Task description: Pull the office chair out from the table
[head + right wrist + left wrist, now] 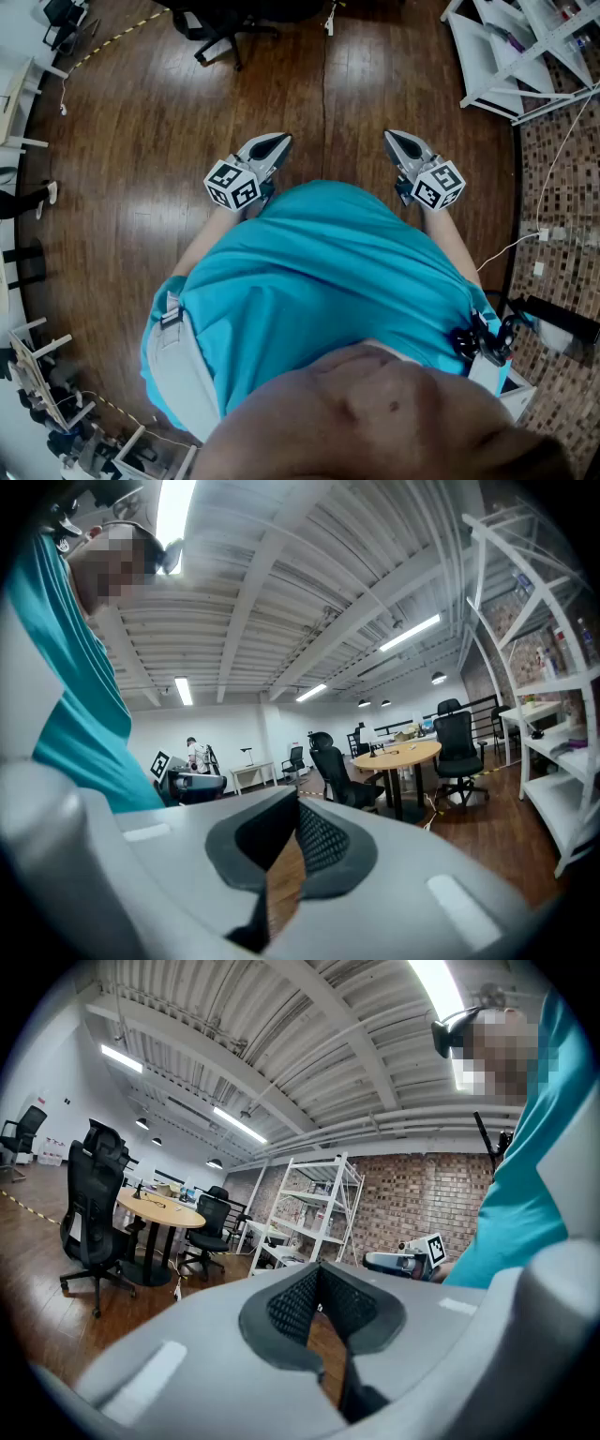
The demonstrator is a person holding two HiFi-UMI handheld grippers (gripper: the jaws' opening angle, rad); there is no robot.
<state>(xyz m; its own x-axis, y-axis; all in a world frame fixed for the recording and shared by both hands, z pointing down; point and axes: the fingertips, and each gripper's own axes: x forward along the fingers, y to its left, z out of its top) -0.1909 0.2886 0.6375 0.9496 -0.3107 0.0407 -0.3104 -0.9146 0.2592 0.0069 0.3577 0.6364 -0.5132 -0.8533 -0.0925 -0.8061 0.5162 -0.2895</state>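
Note:
A black high-backed office chair (94, 1208) stands at a round wooden table (161, 1211) far off to the left in the left gripper view; its seat is toward the table. The same chair (337, 766) and table (398, 755) show right of centre in the right gripper view. In the head view only the chair's wheeled base (220, 33) shows at the top edge. My left gripper (272, 145) and right gripper (401, 141) are held level in front of a teal shirt, well short of the chair. Both are shut and empty, tips meeting (319, 1269) (298, 803).
A second black chair (214, 1222) sits behind the table. White metal shelving (525, 47) stands at the right by a brick wall. A white cable (525, 239) runs over the floor at right. Wooden floor lies between me and the table. A person (195, 754) stands far back.

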